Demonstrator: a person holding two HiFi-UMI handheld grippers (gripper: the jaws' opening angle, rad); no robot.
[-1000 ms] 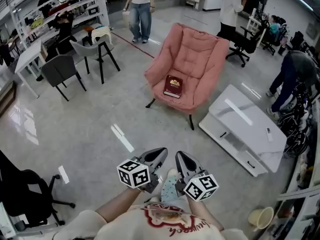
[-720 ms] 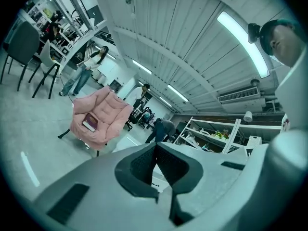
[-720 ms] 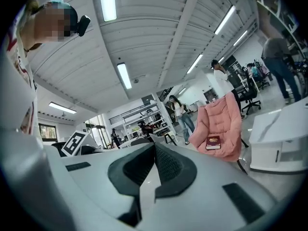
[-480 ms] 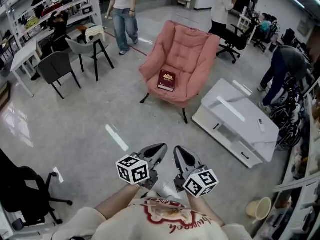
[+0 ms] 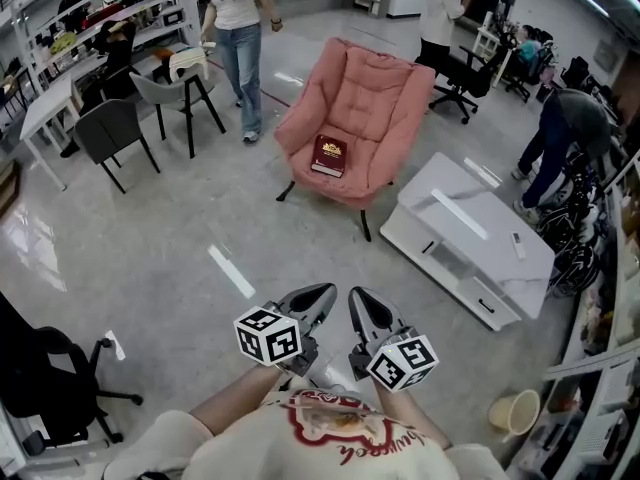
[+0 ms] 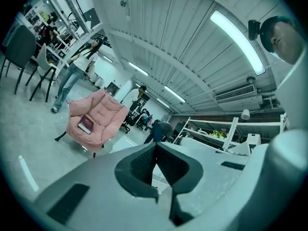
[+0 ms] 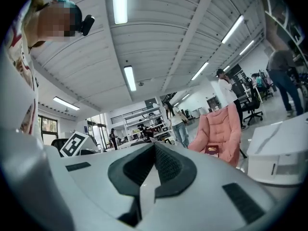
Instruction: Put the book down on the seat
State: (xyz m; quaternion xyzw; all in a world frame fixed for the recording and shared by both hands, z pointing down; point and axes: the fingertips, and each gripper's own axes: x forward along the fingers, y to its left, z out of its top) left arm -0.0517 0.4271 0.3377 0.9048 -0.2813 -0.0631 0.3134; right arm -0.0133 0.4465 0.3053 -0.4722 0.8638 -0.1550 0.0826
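Observation:
A dark red book (image 5: 329, 155) lies flat on the seat of a pink padded armchair (image 5: 352, 123) across the floor; it also shows as the book (image 6: 85, 124) and the book (image 7: 211, 150) in the gripper views. My left gripper (image 5: 323, 301) and right gripper (image 5: 360, 303) are held side by side close to my chest, well away from the chair. Both are shut with nothing between their fingertips.
A white low cabinet (image 5: 470, 238) stands right of the armchair. A person (image 5: 237, 38) walks behind it on the left, near dark chairs (image 5: 112, 138) and a desk. Others stand at the back and right. A black office chair (image 5: 45, 383) sits at my left.
The armchair and book have shifted left and farther off in the head view as I back away. The walking person has moved left. Both grippers stay shut near my chest.

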